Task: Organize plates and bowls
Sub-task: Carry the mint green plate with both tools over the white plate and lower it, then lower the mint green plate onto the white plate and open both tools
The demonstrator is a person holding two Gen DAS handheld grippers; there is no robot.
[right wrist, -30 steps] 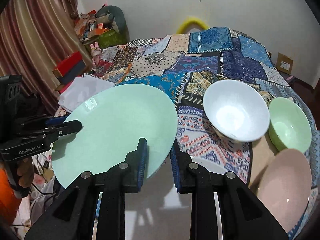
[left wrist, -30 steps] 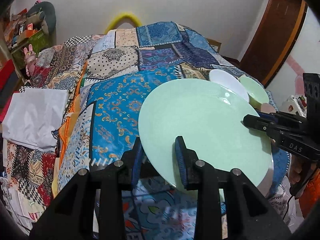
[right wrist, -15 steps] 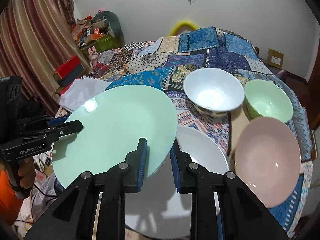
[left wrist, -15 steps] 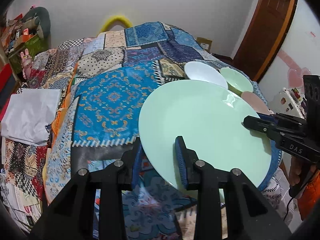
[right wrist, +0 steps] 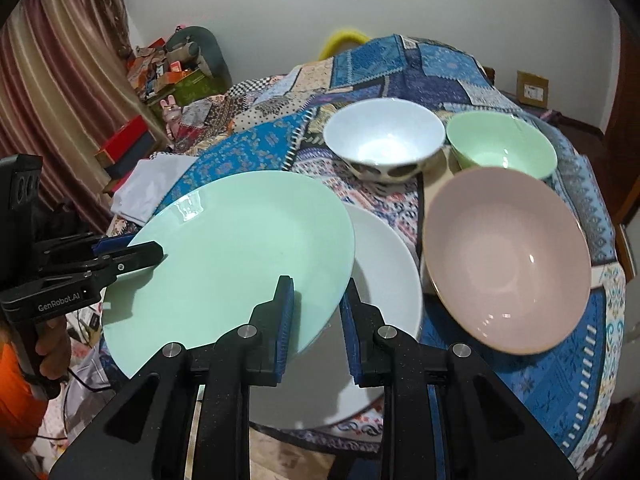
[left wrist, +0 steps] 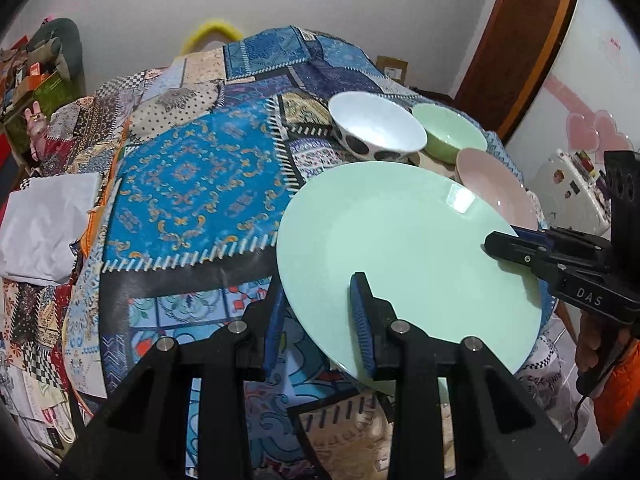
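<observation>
Both grippers hold one large mint green plate (left wrist: 404,248), also in the right wrist view (right wrist: 240,256), in the air above the table. My left gripper (left wrist: 320,304) is shut on its left rim; my right gripper (right wrist: 316,304) is shut on its right rim. Each gripper shows in the other view: the right gripper (left wrist: 516,246) and the left gripper (right wrist: 132,256). Under the green plate lies a white plate (right wrist: 384,264). A pink plate (right wrist: 508,260) lies to the right. A white bowl (right wrist: 384,144) and a green bowl (right wrist: 500,148) stand behind.
A patchwork cloth (left wrist: 192,184) covers the table. Folded white cloth (left wrist: 44,220) lies past its left edge. Boxes and toys (right wrist: 168,72) are piled by the curtain at far left. A wooden door (left wrist: 520,48) is at right.
Both grippers have lifted the green plate and drawn it back toward me. The bowls and the pink plate now show farther out, and the white plate underneath is more exposed.
</observation>
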